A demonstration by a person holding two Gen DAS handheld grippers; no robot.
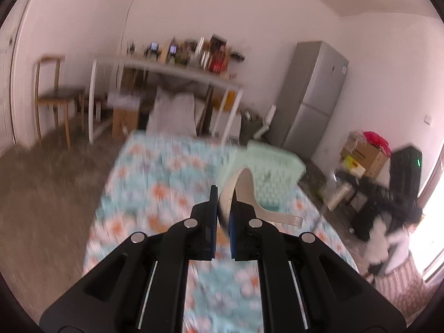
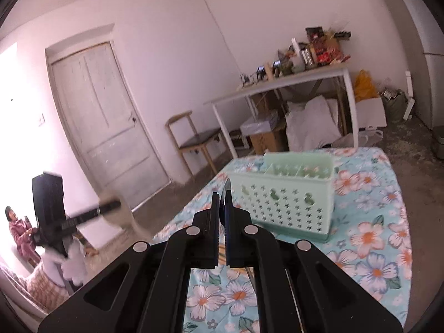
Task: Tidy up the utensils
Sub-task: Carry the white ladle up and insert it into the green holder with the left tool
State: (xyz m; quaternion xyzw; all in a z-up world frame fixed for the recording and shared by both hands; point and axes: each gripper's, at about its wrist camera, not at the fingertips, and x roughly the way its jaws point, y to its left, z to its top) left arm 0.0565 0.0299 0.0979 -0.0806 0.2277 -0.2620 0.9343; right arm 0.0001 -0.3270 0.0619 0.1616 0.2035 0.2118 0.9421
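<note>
In the left wrist view my left gripper is shut on a white plastic spoon. Its bowl stands up above the pads and its handle runs off to the right. Just beyond it, a mint green perforated utensil basket stands on the flowered tablecloth. My right gripper is shut on a thin metal utensil, seen edge-on with only its pointed tip showing. The basket, split into compartments, stands just ahead and to the right of it. At the left, the left gripper shows with the blurred spoon.
The table ends just behind the basket. Beyond it stand a white desk loaded with clutter, a wooden chair, boxes and a white door. A grey fridge is at the back right. A person sits at the far left.
</note>
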